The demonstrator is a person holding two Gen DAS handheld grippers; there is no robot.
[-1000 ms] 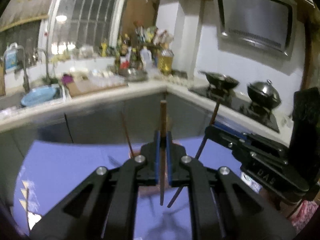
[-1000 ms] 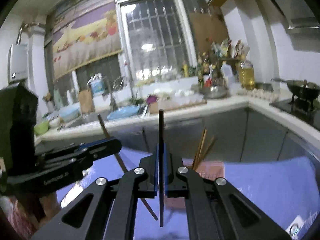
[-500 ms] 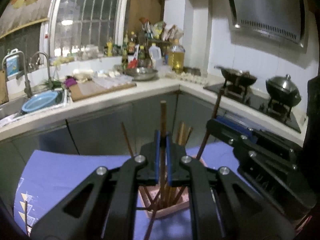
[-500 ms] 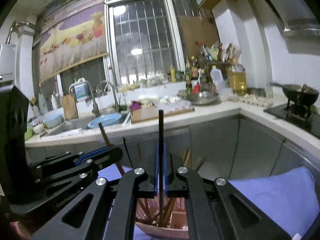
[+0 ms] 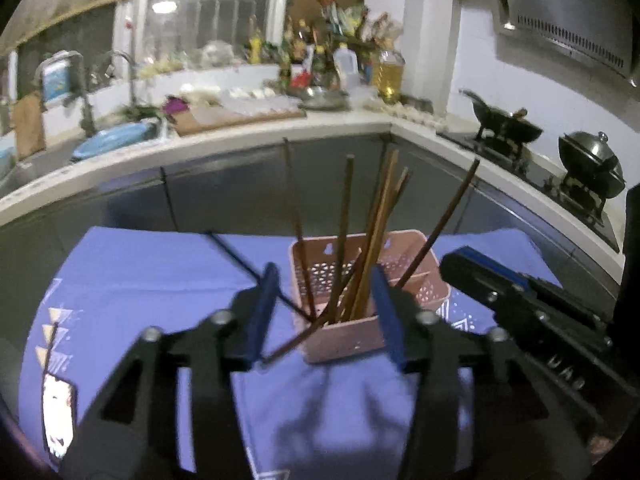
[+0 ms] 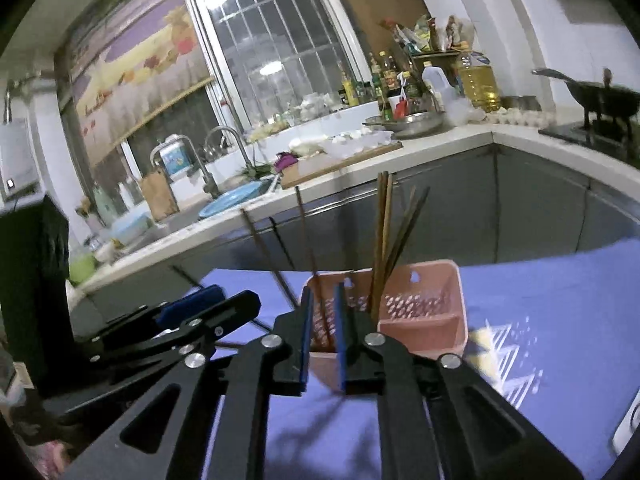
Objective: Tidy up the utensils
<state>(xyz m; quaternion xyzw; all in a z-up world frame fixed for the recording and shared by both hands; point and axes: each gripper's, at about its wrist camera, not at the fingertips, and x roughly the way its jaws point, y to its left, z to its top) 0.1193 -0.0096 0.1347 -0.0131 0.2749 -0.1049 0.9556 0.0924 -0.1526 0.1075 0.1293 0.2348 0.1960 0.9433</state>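
Note:
A pink slotted basket (image 5: 340,340) (image 6: 424,340) stands on a blue-purple cloth (image 5: 160,280). Several brown and black chopsticks (image 5: 384,208) (image 6: 384,220) lean upright in it. My left gripper (image 5: 324,272) hangs just in front of the basket with its jaws opening wide. A brown chopstick (image 5: 296,344) slants loose between them, touched by neither pad. My right gripper (image 6: 323,288) is close over the basket's left compartment, its jaws opening by a narrow gap. A thin dark stick (image 6: 310,248) stands in that gap, free of the pads. Each gripper shows beside the other (image 5: 456,266) (image 6: 236,298).
Beyond the cloth's far edge runs a kitchen counter with a sink and a blue basin (image 5: 116,140), a cutting board (image 6: 340,160) and bottles. To the right is a stove with a wok (image 5: 504,124) and a lidded pot (image 5: 592,160). Bare cloth (image 6: 560,300) lies right of the basket.
Both grippers have sunk toward the basket. Each was shut on a single upright chopstick; now both have opened and the chopsticks stand or fall in the basket.

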